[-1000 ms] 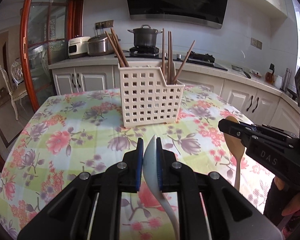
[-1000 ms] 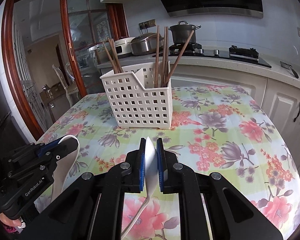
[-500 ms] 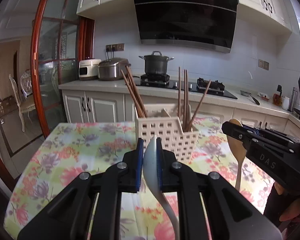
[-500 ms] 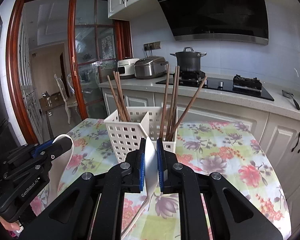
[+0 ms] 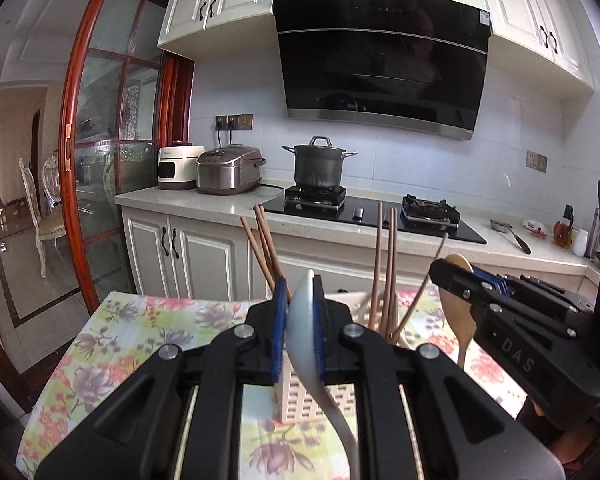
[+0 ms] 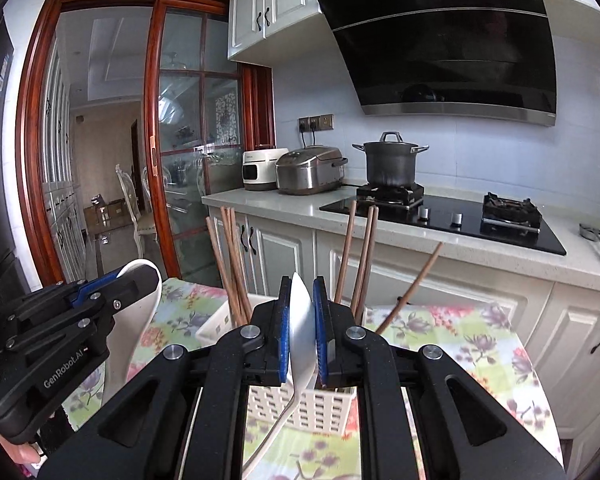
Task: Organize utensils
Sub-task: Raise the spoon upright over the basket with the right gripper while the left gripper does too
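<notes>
Student: What do the two wrist views show?

Tutor: Left gripper (image 5: pixel 300 294), jaws clenched on a white spoon (image 5: pixel 302 344), bowl up and handle hanging below. Right gripper (image 6: pixel 302 300), likewise clamped on a wooden spoon (image 5: pixel 456 312); in its own view the bowl is seen edge-on between the blue pads.

Student: What has changed over the last second?

Tutor: Both grippers have risen and tipped up. A second ago the basket (image 5: pixel 300 400) stood in full view ahead on the table (image 5: pixel 100 344). Now it sits low in both views, partly hidden behind the fingers, and the far counter and hood fill the frame. The grips themselves have not changed.

Student: Where do the task's things stand?

Tutor: Neither spoon is in the basket yet; both are held in the air just short of it. Chopsticks (image 5: pixel 384 264) already stand in two groups, left and right.

Student: Meaning for the task?

Tutor: The lift probably gives the hanging handles clearance over the rim. Lowering each spoon handle-first into a compartment is the likely next step, with the leaning chopsticks as the chief obstacle.
</notes>
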A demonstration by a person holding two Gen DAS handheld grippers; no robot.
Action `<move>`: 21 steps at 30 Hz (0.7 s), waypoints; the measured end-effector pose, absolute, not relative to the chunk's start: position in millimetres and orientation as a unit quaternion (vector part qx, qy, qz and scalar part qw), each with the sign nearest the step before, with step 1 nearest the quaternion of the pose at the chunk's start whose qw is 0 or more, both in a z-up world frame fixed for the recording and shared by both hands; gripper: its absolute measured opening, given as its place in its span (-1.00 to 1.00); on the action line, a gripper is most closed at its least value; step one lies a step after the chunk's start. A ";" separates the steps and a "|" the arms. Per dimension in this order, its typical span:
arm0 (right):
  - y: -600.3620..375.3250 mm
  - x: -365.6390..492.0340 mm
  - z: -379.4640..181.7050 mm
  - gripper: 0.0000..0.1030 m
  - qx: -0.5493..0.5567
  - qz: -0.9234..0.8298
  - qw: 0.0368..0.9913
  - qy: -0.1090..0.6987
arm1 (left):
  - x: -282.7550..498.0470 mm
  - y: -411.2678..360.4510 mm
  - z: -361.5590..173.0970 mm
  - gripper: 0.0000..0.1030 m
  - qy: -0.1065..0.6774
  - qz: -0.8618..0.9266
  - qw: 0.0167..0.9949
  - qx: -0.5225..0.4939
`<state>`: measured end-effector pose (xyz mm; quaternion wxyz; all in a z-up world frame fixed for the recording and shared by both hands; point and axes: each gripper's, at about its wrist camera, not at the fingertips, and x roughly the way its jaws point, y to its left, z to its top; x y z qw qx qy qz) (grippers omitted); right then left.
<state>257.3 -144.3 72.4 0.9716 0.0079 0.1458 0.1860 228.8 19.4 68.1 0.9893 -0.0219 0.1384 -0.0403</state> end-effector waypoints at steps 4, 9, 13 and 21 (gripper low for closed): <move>-141.3 276.4 83.2 -0.78 0.002 0.187 0.973 0.134 | 252.9 23.4 77.7 -0.77 0.137 -0.041 0.989 -0.035; -138.8 300.3 95.4 -0.79 -0.006 0.183 0.977 0.110 | 282.0 27.1 90.2 -0.77 0.125 -0.035 0.991 -0.045; -136.8 318.1 100.8 -0.78 -0.015 0.178 0.979 0.101 | 303.3 28.4 99.3 -0.77 0.115 -0.033 0.991 -0.053; -123.7 342.4 97.1 -0.79 -0.053 0.167 0.982 0.073 | 339.6 24.6 99.5 -0.77 0.099 -0.023 0.993 -0.058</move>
